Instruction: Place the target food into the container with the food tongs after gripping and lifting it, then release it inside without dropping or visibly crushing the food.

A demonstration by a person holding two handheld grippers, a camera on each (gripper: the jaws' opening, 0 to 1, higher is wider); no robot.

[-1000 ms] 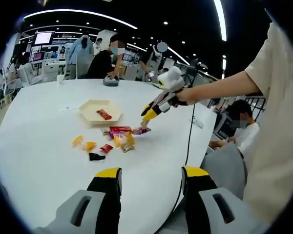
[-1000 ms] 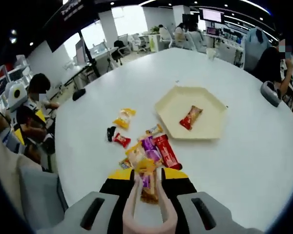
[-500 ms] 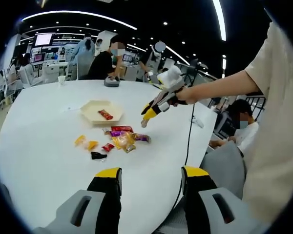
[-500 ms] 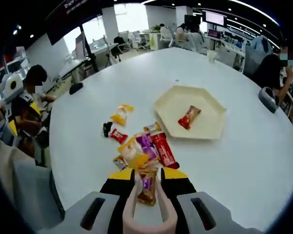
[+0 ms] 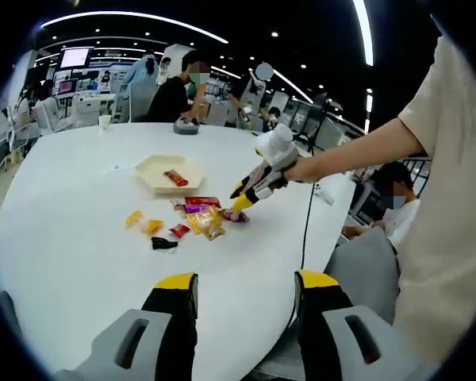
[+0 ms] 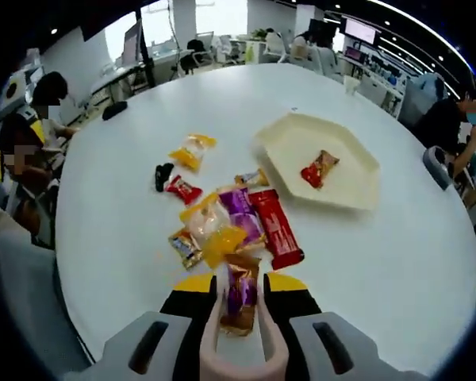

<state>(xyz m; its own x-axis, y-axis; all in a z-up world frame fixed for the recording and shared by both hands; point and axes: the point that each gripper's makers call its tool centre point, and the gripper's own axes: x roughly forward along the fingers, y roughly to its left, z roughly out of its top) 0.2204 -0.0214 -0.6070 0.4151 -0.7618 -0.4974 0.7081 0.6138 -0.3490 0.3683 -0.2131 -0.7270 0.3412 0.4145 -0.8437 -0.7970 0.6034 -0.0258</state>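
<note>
- The right gripper (image 6: pixel 239 295) carries pink tongs (image 6: pixel 239 349) between its jaws, and the tongs are pinched on a brown-and-purple snack (image 6: pixel 240 298) lying lengthwise between the arms.
- Whether the snack is off the table (image 6: pixel 127 262) I cannot tell; it sits at the near edge of the pile (image 6: pixel 230 230), just short of the orange and purple packets.
- Risk: the hold is on a slick wrapper, along its length. A quick swing toward the tray (image 6: pixel 357 190) could let it slide out forward.
- Risk: squeezing harder to stop that would crumple the packet, which the task forbids.
- Risk: the tong tips are close to the orange packet; lifting at a slant could drag it along or scatter the pile.
- The tray lies ahead and to the right of the tongs, beyond the long red bar (image 6: pixel 276 230), and already holds one red snack (image 6: pixel 320 168). Letting go too early would land the packet on the rim or the table.
- The left gripper (image 5: pixel 244 298) stands idle with jaws parted, well back from the pile, near the table edge.
- The table is white, round and smooth, so packets will skid if nudged.
- The room is a large open office with ceiling strip lights, desks and seated people around.
</note>
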